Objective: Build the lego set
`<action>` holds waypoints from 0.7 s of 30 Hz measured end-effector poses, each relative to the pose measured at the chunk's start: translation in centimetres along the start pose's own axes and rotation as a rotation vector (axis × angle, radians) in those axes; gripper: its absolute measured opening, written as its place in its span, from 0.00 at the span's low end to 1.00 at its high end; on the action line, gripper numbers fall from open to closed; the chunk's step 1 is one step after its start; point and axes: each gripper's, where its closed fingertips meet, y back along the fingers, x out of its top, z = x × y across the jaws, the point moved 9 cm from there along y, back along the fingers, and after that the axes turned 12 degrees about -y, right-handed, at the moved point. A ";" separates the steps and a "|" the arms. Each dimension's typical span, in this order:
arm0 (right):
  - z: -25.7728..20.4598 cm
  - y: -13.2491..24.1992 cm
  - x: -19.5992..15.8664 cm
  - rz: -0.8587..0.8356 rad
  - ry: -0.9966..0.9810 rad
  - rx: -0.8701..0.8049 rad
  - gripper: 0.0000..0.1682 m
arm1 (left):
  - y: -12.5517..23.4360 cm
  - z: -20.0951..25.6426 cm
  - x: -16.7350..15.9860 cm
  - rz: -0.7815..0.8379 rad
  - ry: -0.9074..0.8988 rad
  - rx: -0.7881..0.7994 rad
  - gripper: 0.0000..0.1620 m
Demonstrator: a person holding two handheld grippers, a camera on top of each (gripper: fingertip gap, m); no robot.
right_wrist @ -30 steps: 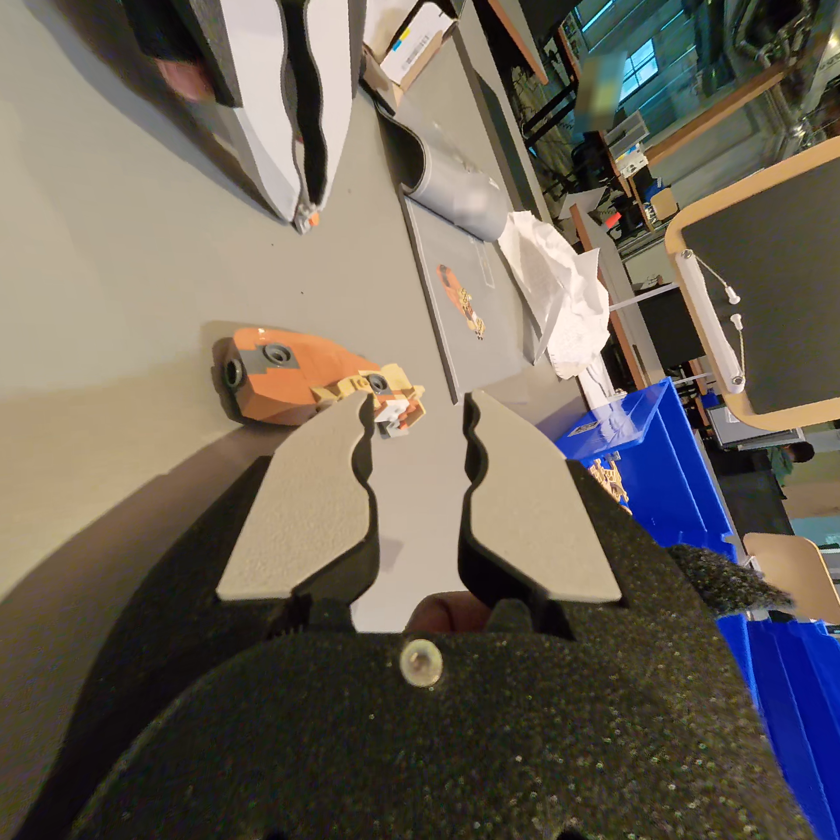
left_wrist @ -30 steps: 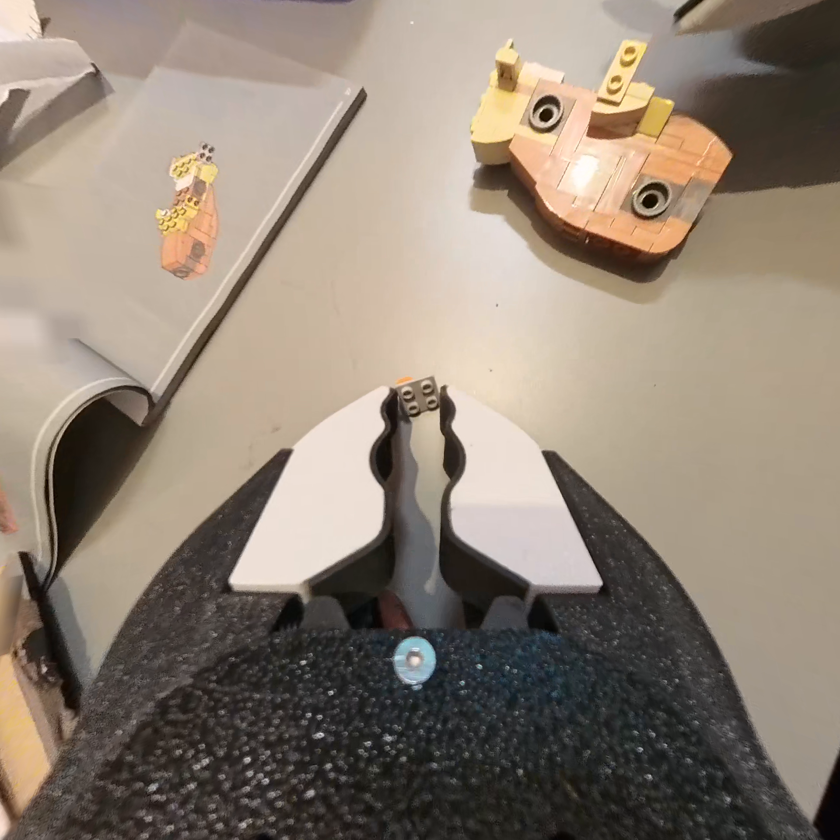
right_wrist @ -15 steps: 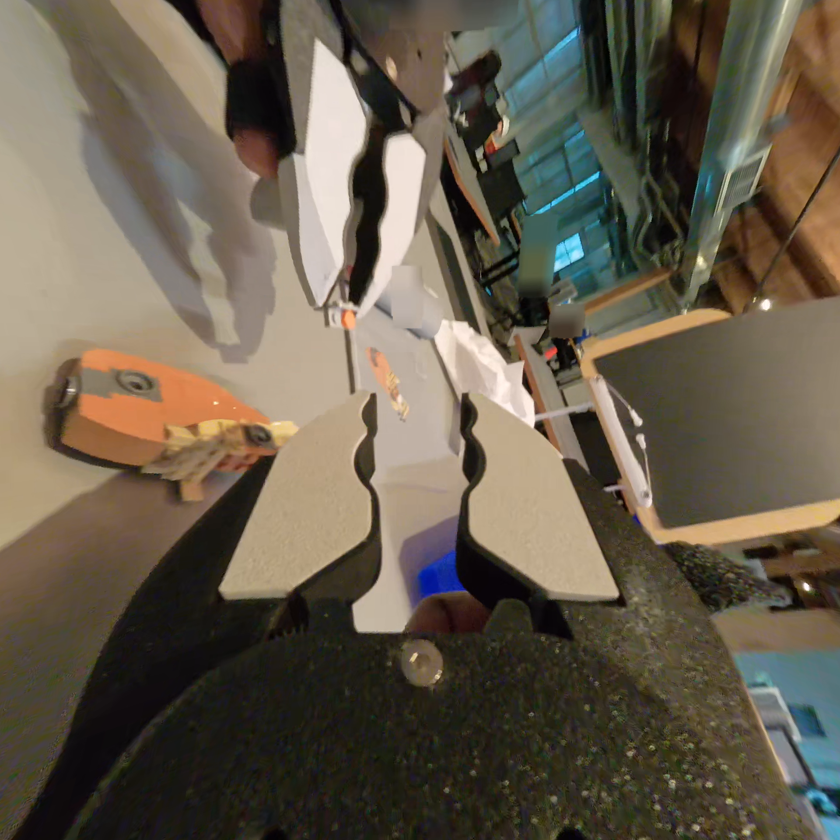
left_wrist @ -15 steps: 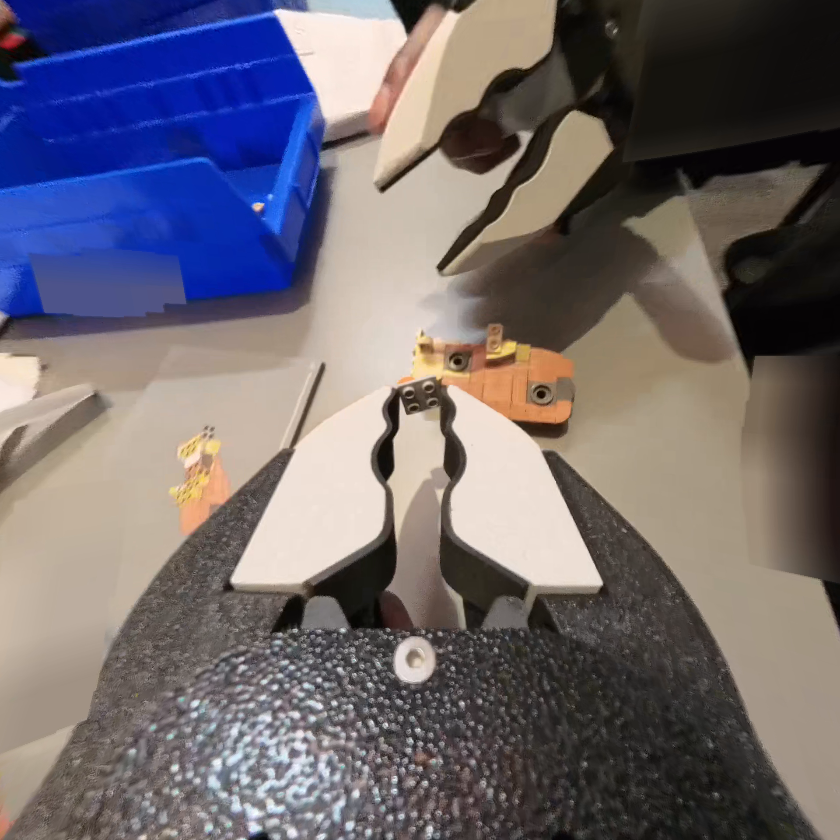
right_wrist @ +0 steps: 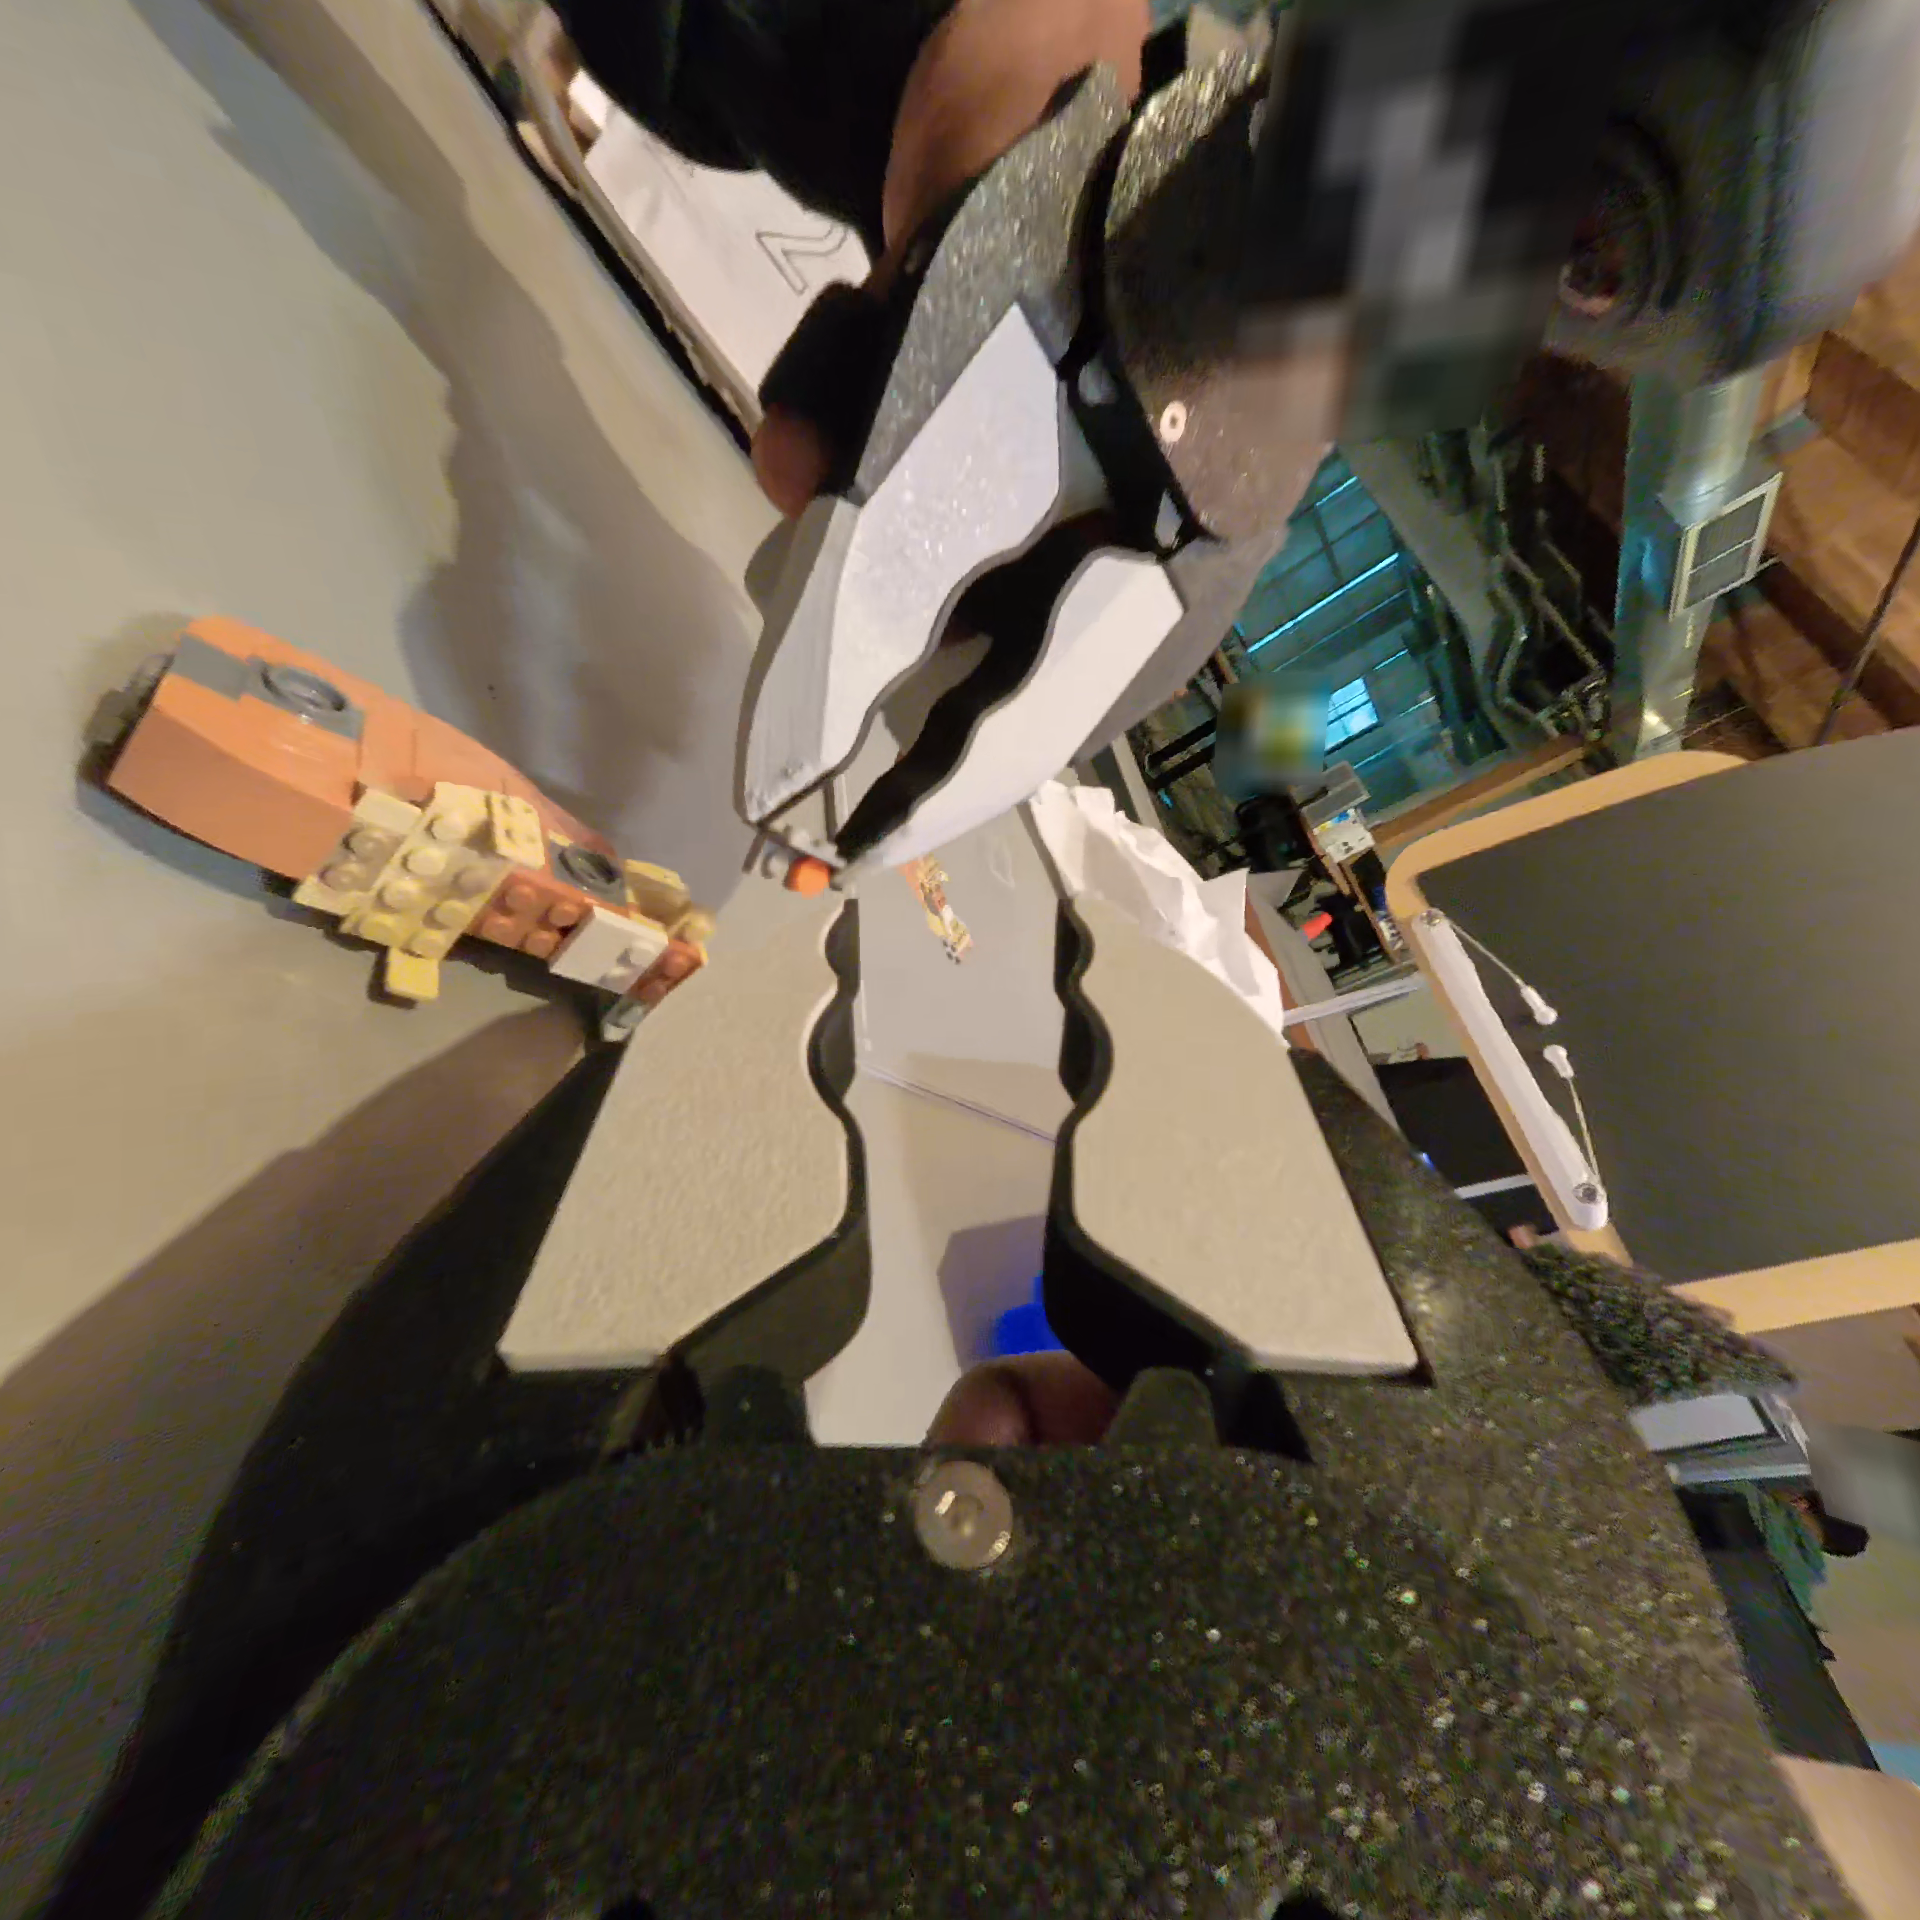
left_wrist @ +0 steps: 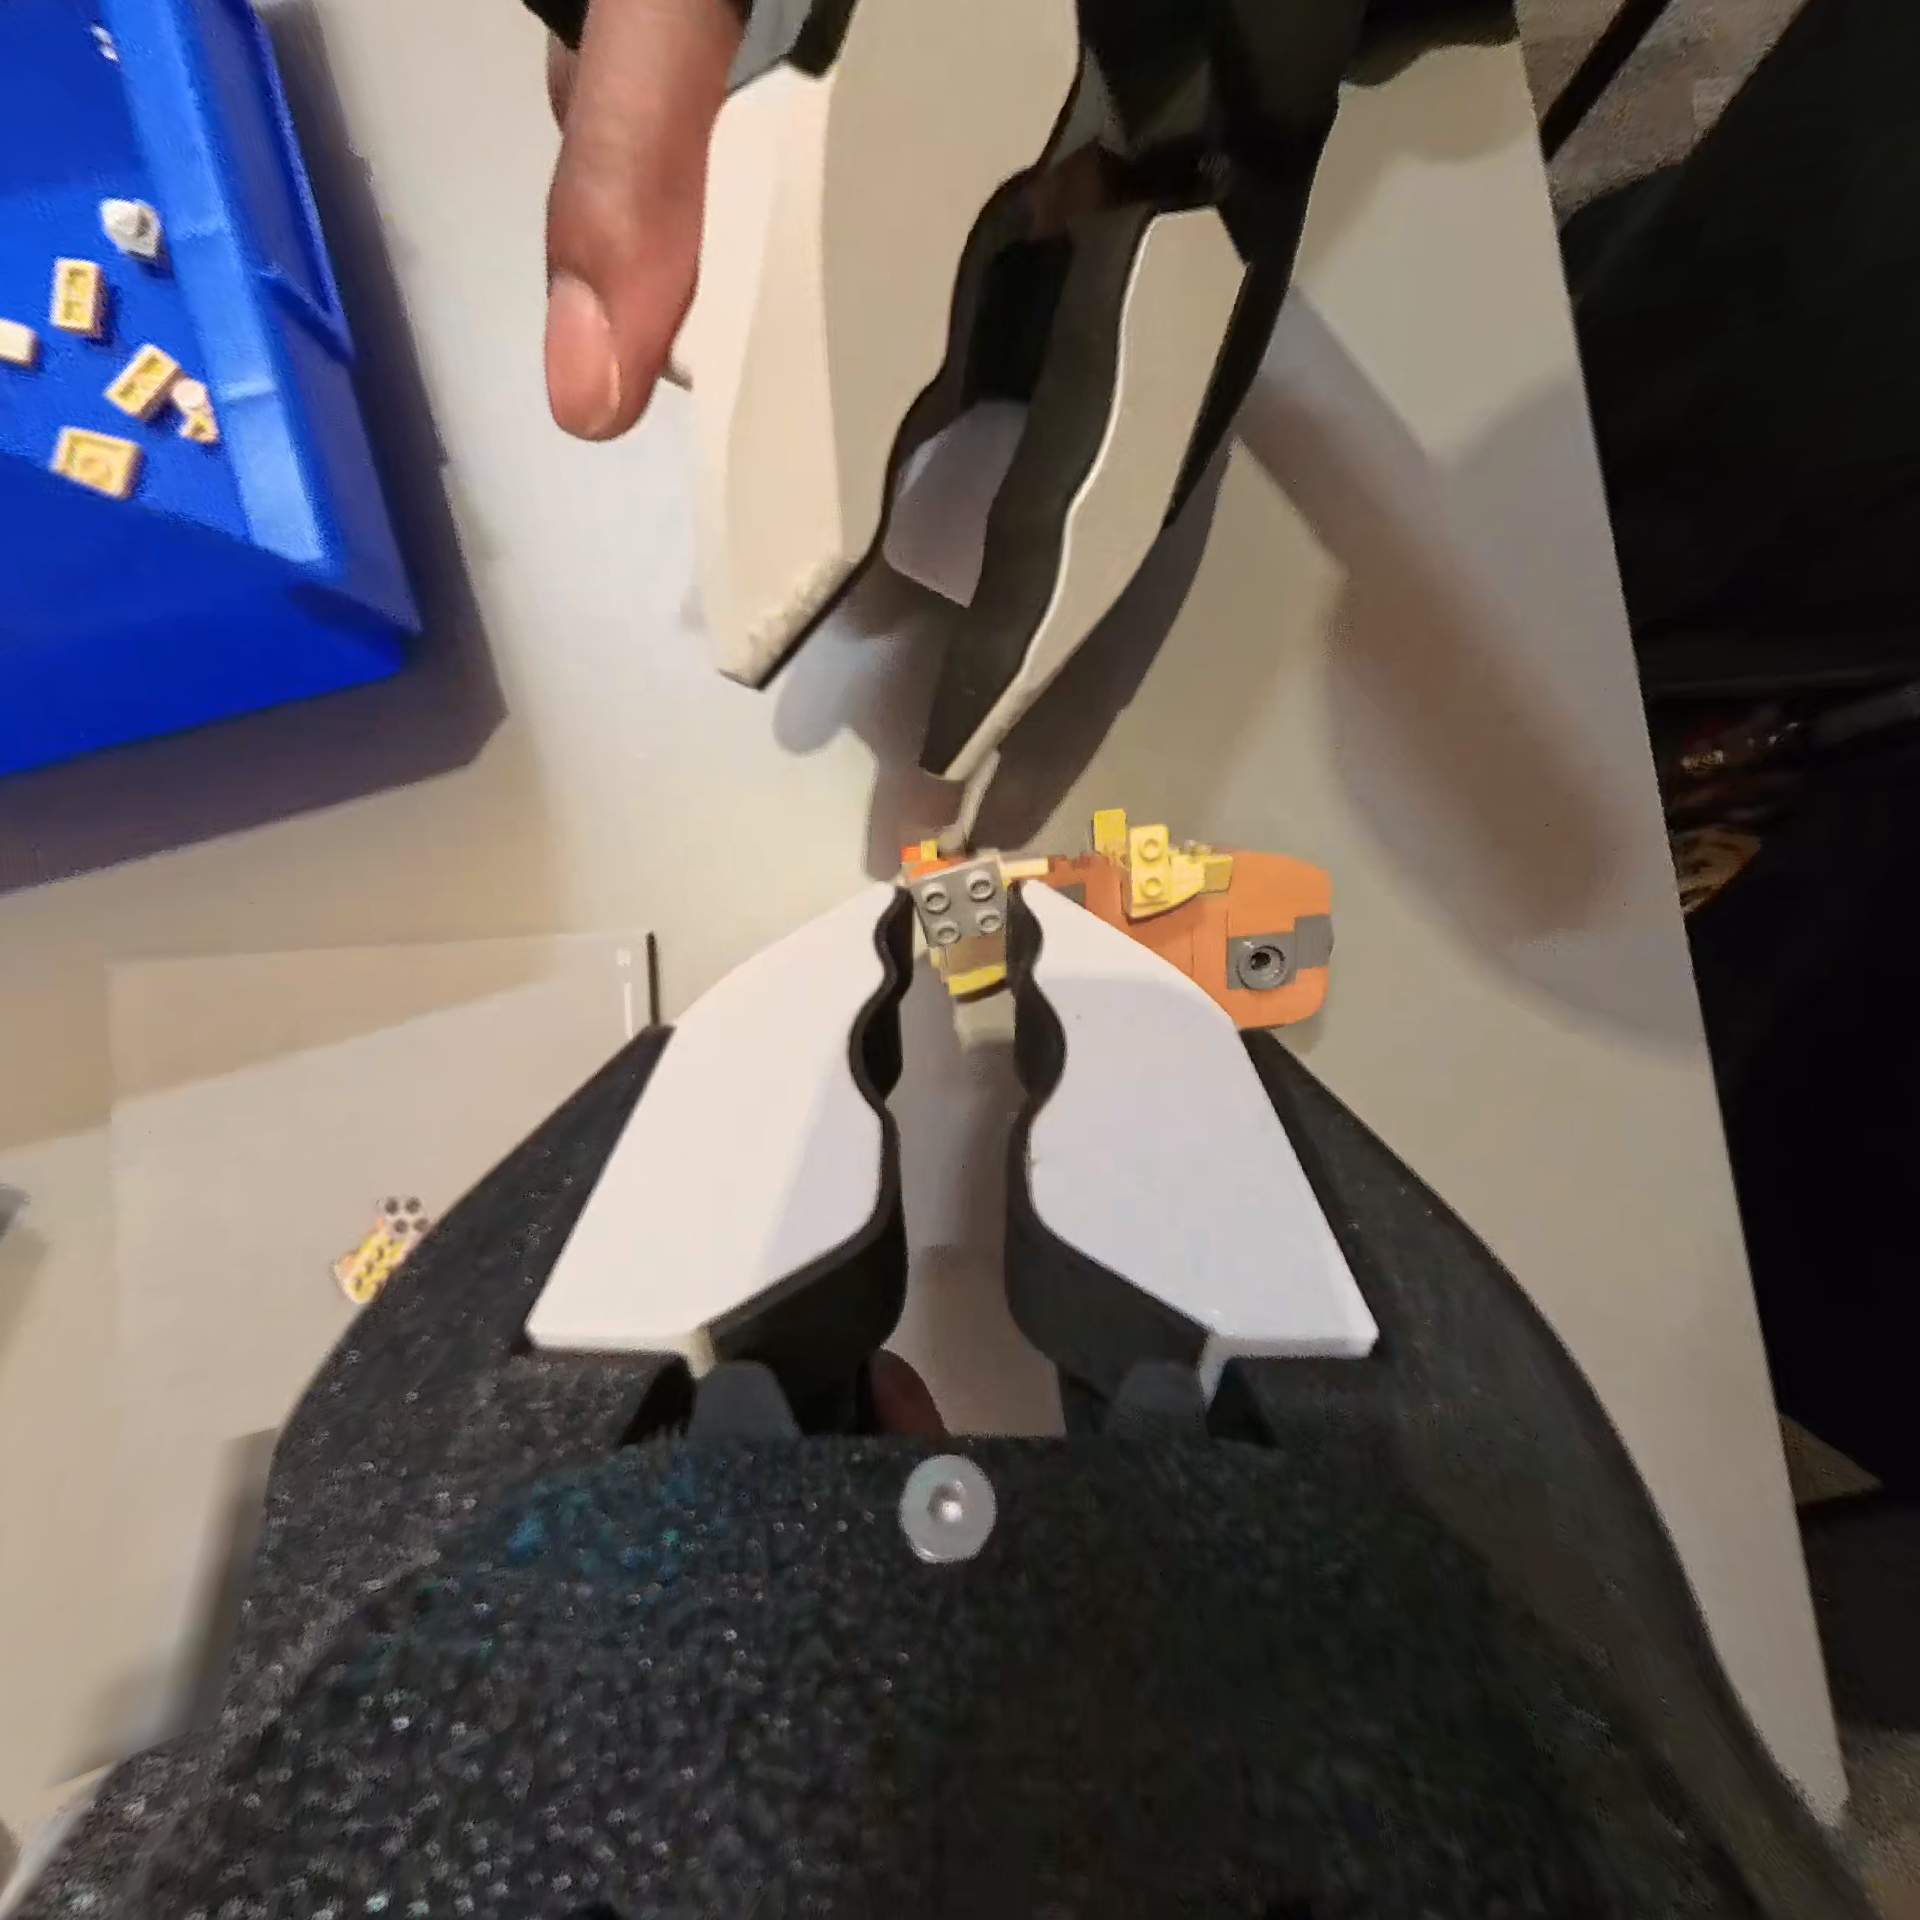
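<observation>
We see our left gripper [left_wrist: 961,914] clamped on a small grey four-stud brick [left_wrist: 962,902], apparently with an orange piece beneath. Our right gripper [right_wrist: 951,935] stands apart, empty, near the brown-and-tan ship model [right_wrist: 395,821] on the grey table [right_wrist: 208,416].

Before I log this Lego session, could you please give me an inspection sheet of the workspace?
Surface: grey table, bare patches between items.
Job's things: orange-brown brick hull with tan parts lying on the table; small grey four-stud plate.
Clutter: blue plastic bin holding loose tan bricks; grey instruction booklet; crumpled white paper.
Grippers: left gripper shut on the plate; right gripper open, empty.
Cables: nothing seen.
Surroundings: wood-edged dark panel; ductwork.
</observation>
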 end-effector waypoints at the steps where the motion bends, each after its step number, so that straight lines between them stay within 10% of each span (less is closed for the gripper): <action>1: 0.0 0.1 0.0 0.013 0.005 -0.012 0.21 | -0.2 -0.2 0.1 -0.004 -0.002 -0.015 0.10; 21: -2.6 0.6 1.7 0.072 0.417 0.075 0.13 | -0.6 -1.5 1.9 -0.101 -0.113 -0.412 0.10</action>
